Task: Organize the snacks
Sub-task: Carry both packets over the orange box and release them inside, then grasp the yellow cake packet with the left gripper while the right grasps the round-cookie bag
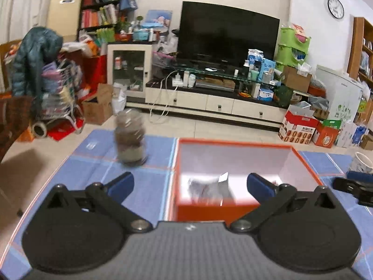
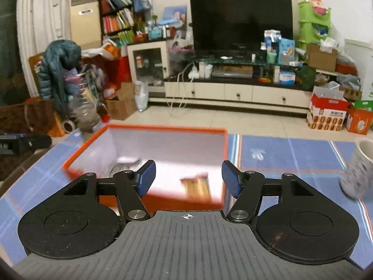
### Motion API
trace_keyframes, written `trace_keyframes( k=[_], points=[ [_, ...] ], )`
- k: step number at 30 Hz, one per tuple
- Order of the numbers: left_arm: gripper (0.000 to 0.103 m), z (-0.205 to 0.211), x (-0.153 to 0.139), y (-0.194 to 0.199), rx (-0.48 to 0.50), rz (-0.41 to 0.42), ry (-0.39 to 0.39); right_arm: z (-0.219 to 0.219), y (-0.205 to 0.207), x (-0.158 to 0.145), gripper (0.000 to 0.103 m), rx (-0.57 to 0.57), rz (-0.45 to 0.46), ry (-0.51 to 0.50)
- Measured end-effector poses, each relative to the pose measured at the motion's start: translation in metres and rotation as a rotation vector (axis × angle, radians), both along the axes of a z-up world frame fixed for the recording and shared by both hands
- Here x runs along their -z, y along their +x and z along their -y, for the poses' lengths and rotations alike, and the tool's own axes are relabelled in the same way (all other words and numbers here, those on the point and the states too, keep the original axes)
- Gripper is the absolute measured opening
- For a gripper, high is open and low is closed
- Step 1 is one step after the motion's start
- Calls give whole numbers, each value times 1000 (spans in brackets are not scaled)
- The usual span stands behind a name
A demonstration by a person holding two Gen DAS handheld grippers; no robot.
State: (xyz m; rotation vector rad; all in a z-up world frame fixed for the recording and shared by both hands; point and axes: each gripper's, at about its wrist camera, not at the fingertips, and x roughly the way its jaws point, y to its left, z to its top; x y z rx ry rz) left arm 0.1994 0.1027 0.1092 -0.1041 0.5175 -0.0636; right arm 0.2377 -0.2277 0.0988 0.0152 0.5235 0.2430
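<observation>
An orange box (image 1: pixel 233 142) with a white inside stands on the blue checked cloth. In the left wrist view a silvery snack packet (image 1: pixel 207 187) lies on the box floor. My left gripper (image 1: pixel 191 184) hovers over the box's near wall, open wide, pads touching nothing. In the right wrist view the same box (image 2: pixel 163 128) holds an orange-brown snack packet (image 2: pixel 198 186) near its front wall and a pale packet (image 2: pixel 127 161) further left. Above them my right gripper (image 2: pixel 188 178) is open, its blue pads clear of the orange-brown packet.
A clear jar (image 1: pixel 130 137) with brown contents stands on the cloth left of the box. A patterned white cup (image 2: pixel 359 170) stands to the right. The table's far edge drops to a tiled floor; a TV stand and cartons lie beyond.
</observation>
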Motion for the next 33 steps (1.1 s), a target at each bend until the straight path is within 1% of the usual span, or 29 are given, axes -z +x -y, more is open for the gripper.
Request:
trace_keyframes(
  k=[3, 5, 6, 9, 10, 12, 14, 16, 18, 20, 24, 25, 26, 28, 31, 32, 33],
  points=[
    [102, -13, 13, -37, -29, -35, -12, 9, -57, 13, 53, -27, -18, -37],
    [102, -15, 23, -55, -29, -46, -29, 12, -89, 22, 60, -45, -40, -68],
    [103, -15, 28, -59, -22, -59, -29, 13, -103, 26, 64, -61, -53, -85],
    [102, -14, 42, -65, -17, -91, -33, 15, -130, 42, 66, -60, -59, -175],
    [102, -13, 46, -64, -18, -103, -37, 19, -130, 46, 65, -52, -77, -179],
    [102, -14, 50, -63, -7, -122, -46, 26, -125, 56, 59, -35, -115, -162],
    [102, -11, 50, -61, 4, -119, -37, 30, -119, 64, 50, -29, -136, -171],
    [102, -10, 52, -60, 1, -116, -25, 31, -116, 69, 49, -61, -162, -142],
    [102, -10, 54, -57, 2, -130, -33, 29, -117, 73, 48, -124, -188, -123],
    [102, -8, 56, -53, 9, -145, -38, 23, -122, 79, 49, -163, -207, -133],
    [102, 3, 55, -49, 29, -134, -17, 8, -129, 93, 48, -232, -258, -160],
    [102, 6, 55, -49, 35, -133, -16, 5, -130, 96, 50, -242, -266, -174],
    [102, 8, 55, -48, 43, -133, -17, 1, -131, 98, 55, -245, -270, -183],
    [102, 12, 56, -46, 54, -137, -15, -1, -129, 103, 58, -247, -285, -187],
    [102, 14, 58, -44, 53, -144, -15, 0, -125, 103, 62, -234, -313, -149],
    [102, 15, 59, -44, 51, -145, -16, 0, -125, 101, 70, -234, -315, -141],
    [102, 15, 59, -43, 47, -147, -16, 1, -123, 102, 75, -234, -320, -142]
  ],
)
